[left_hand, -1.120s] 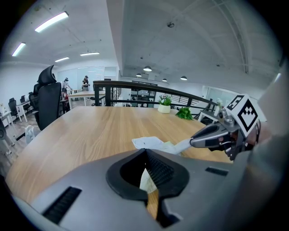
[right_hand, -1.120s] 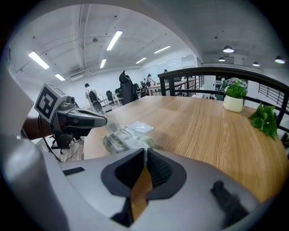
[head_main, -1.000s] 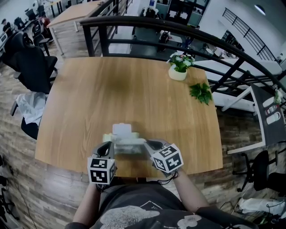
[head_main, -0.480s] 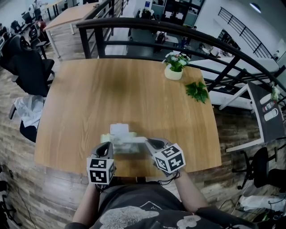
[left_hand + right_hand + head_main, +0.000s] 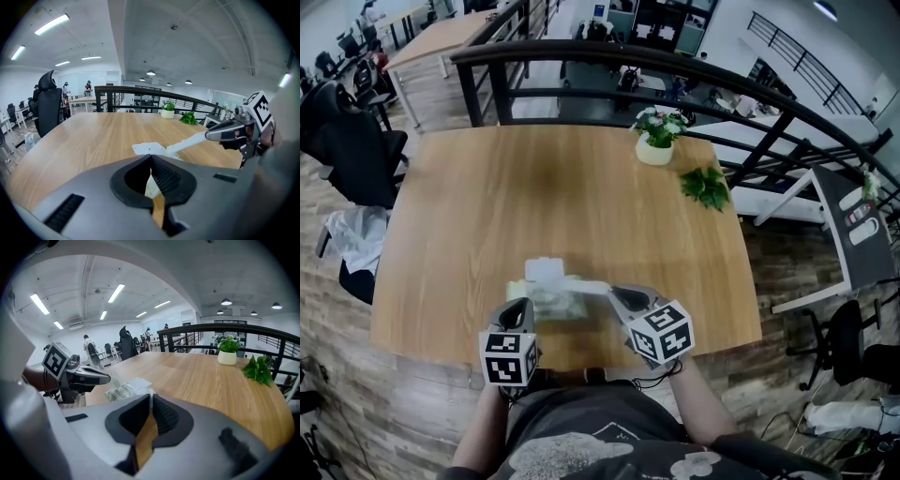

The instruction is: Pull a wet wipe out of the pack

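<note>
The wet wipe pack lies near the table's front edge, its white lid flap folded open. My left gripper is shut on the pack's near left corner; pale wrapper shows between its closed jaws. A white wet wipe stretches taut from the pack's opening to my right gripper, which is shut on its end and held a little above the table. In the left gripper view the wipe runs up to the right gripper. The right gripper view shows the pack beside the left gripper.
A small potted plant and a loose green sprig sit at the table's far right. A black railing runs behind the table. A black office chair stands to the left.
My right gripper has risen and drawn to the right, pulling the wipe further out of the pack. The left gripper and the pack have stayed put.
</note>
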Demonstrator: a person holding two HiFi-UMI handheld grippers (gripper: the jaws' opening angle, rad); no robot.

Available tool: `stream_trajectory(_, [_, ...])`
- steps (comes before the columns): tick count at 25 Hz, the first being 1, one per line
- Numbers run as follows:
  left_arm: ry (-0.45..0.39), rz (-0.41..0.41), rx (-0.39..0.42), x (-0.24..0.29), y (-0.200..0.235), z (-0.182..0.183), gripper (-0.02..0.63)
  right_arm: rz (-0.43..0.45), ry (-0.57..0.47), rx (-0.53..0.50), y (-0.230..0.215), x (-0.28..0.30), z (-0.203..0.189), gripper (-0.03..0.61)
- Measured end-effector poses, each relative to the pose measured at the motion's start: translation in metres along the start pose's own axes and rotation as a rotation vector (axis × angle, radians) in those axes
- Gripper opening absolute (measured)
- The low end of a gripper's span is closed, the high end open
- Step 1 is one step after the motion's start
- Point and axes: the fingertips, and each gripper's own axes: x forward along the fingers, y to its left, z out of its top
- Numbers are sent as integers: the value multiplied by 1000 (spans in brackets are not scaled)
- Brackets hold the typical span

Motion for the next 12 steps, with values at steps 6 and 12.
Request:
stream_trajectory(6, [-22,-9,14,-8,-2,4,15,-23,-34,5,-2,-10,9,38])
stream_trajectory(12, [-63,-32,-9,-26,0,15,17,-45,-61,6,4,-16,18,38])
